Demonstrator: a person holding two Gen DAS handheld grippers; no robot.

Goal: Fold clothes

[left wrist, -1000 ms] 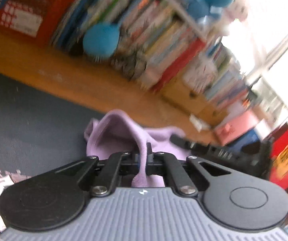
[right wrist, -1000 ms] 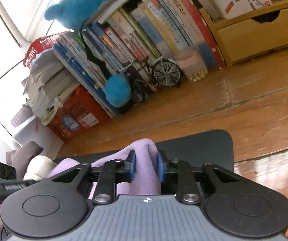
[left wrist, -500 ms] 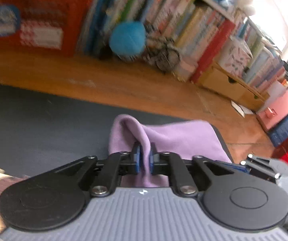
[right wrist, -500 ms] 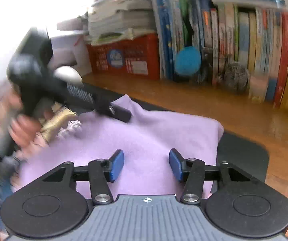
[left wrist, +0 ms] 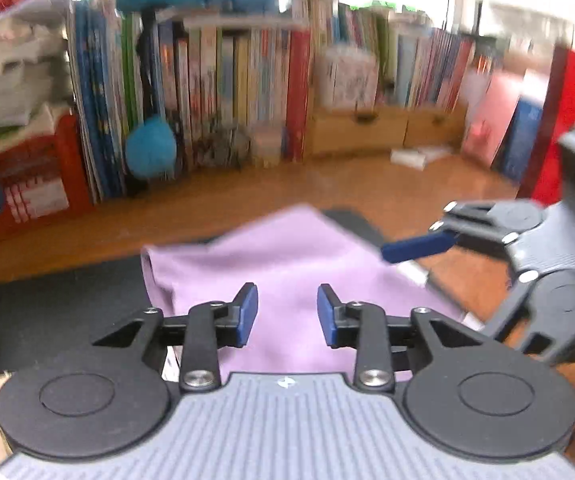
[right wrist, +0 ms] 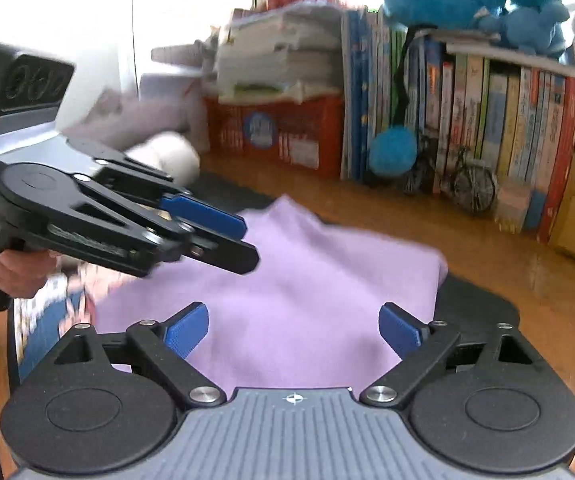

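Left wrist view puts our left gripper (left wrist: 283, 314) at the lower centre of the frame, its blue fingers (left wrist: 246, 314) parted with a clear gap and nothing between them, poised over the near part of the lilac cloth (left wrist: 287, 264). The cloth lies spread in the middle of the frame on a dark mat (left wrist: 47, 300) that covers part of the wooden tabletop (left wrist: 247, 192); its left edge looks doubled over, though blur keeps us from saying how many layers there are. At the right edge of that view our right gripper (left wrist: 423, 246) comes in side-on, and one blue finger reaches to the cloth's right border. From the right wrist camera we see that gripper (right wrist: 293, 330) with its fingers spread wide and empty above the cloth (right wrist: 307, 292), while the left gripper (right wrist: 215, 232) hangs at the upper left, over the cloth's far left part. We judge that we stand between folds: the cloth is released and resting, and neither gripper has a hold. Our next move calls for choosing one edge, bringing both sets of fingers down on its two corners, closing on a single layer, and carrying that edge across to the opposite side evenly.
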